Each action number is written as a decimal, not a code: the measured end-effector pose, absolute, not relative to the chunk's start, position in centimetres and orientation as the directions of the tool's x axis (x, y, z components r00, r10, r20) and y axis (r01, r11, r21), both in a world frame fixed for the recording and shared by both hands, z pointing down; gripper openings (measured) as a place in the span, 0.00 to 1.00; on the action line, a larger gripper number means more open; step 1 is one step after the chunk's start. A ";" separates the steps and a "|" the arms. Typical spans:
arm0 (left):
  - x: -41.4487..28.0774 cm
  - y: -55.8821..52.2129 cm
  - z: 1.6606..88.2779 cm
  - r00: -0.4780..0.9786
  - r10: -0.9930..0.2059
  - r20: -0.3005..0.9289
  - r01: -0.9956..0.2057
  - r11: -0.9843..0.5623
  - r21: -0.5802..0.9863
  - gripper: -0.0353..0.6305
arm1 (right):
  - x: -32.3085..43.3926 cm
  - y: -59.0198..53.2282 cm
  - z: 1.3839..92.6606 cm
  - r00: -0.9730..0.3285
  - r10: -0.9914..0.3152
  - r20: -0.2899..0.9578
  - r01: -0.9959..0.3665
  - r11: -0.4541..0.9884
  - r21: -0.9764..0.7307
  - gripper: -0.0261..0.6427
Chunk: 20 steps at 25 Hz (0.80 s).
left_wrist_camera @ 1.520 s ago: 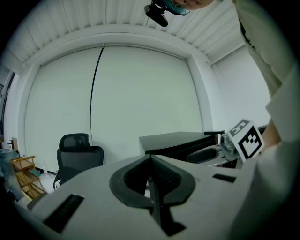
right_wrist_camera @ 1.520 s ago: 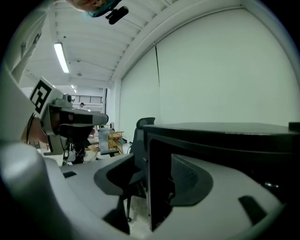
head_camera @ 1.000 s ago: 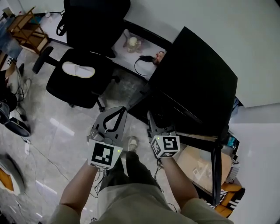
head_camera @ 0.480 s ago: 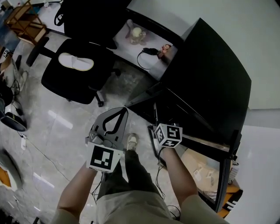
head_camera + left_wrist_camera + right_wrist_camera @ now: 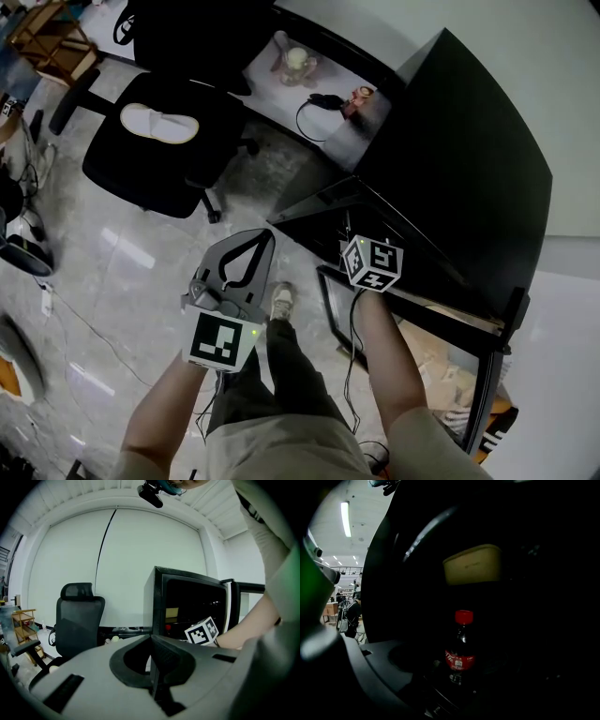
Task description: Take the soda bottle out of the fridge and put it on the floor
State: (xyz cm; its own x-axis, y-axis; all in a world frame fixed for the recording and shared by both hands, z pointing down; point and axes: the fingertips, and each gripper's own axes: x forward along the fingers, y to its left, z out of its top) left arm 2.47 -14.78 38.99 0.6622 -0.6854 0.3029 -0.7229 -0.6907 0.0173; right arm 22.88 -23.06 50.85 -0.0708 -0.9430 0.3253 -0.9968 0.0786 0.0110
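We find soda bottle point(image 5: 460, 648) upright inside fridge point(image 5: 469, 159), container point(image 5: 472, 564) above it, also inside. Chair point(image 5: 150, 159) stands on floor point(image 5: 131, 272) left of fridge, table point(image 5: 272, 98) between them.

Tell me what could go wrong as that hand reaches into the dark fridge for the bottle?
1. The bottle stands upright and narrow. The right gripper, whose jaws have just been opening and hold nothing yet, might nudge it over rather than straddle it.
2. The fridge is very dark inside, so aiming could be off.
3. A tub sits above the bottle, and lifting too high might bump it.
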 end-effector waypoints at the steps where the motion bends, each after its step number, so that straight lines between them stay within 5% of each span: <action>1: 2.5 -14.8 39.2 0.662 -0.684 0.307 -0.723 -0.690 0.020 0.06 | 23.0 -23.4 50.9 -0.068 -0.945 0.320 -0.997 0.075 0.012 0.48; 20: 1.4 -14.4 41.8 0.645 -0.674 0.361 -0.732 -0.681 0.036 0.06 | 24.9 -27.9 51.3 0.003 -0.968 0.250 -1.000 0.001 0.014 0.50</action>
